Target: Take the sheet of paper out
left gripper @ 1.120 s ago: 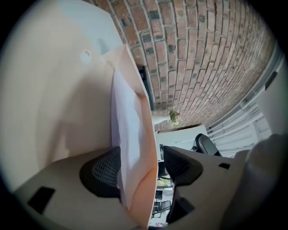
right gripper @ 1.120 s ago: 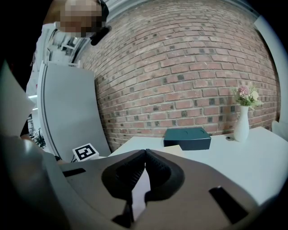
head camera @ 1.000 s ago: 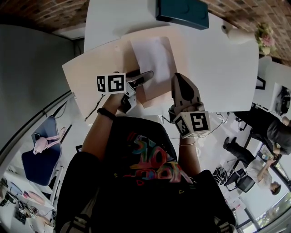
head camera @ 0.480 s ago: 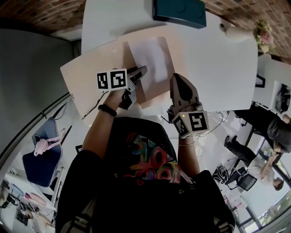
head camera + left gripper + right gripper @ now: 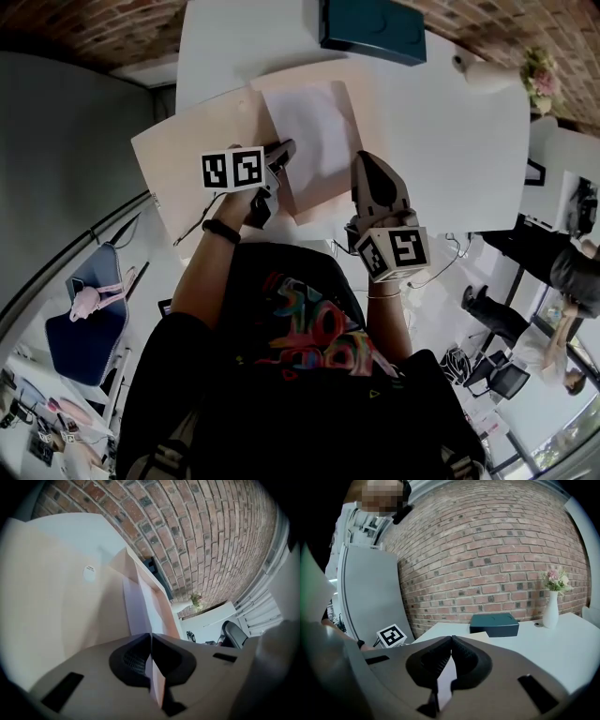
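A beige folder point(image 5: 187, 155) lies open on the white table point(image 5: 450, 141), with a white sheet of paper point(image 5: 314, 127) on its right half. My left gripper point(image 5: 284, 148) is at the sheet's left edge. Its jaws have just been closing and now pinch a thin edge. In the left gripper view the sheet point(image 5: 136, 609) runs straight into the shut left gripper point(image 5: 151, 637), beside the folder point(image 5: 56, 602). My right gripper point(image 5: 367, 159) is shut on the folder's right edge. A thin pale strip shows between its jaws in the right gripper point(image 5: 451, 641) view.
A dark teal box point(image 5: 370, 23) stands at the table's far edge against the brick wall, also in the right gripper view point(image 5: 493, 624). A white vase with flowers point(image 5: 551, 609) stands at the far right. Chairs and people are on the floor to the right.
The left gripper's jaws were wide open over the sheet a second ago and are now shut at its left edge, a little further left. The right gripper has not moved.
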A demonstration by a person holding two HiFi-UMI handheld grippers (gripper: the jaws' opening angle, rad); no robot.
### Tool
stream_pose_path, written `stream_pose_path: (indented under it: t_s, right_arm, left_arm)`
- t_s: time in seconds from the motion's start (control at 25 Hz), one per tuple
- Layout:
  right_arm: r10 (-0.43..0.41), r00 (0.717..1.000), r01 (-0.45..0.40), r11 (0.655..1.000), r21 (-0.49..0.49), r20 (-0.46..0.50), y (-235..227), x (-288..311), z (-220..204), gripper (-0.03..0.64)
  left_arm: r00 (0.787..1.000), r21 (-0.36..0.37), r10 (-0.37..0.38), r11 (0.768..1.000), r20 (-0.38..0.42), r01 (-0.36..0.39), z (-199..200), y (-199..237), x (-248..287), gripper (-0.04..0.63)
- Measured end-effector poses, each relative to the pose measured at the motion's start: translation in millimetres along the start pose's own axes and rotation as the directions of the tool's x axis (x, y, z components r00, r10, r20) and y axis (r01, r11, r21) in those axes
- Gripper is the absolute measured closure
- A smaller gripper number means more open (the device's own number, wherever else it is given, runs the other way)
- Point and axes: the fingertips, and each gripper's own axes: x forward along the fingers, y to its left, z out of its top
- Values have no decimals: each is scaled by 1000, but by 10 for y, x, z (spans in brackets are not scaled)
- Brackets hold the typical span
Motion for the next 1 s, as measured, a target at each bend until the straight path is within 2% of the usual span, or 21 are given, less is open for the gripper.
stream_pose_path:
  t_s: [0.32, 0.64, 1.0]
  right_arm:
    - [13, 1000, -13, 1000, -20, 10, 134, 29, 101, 598]
    - [71, 997, -70, 996, -53, 20, 472, 60, 152, 598]
    - [165, 986, -162, 983, -92, 27, 1028, 161, 194, 598]
  left_arm:
    - [999, 10, 30, 1000, 26, -30, 35, 74, -302, 571]
    - [993, 7, 63, 998, 97, -64, 5, 182, -824, 572]
    - [965, 83, 136, 984, 224, -158, 29, 180, -1606, 571]
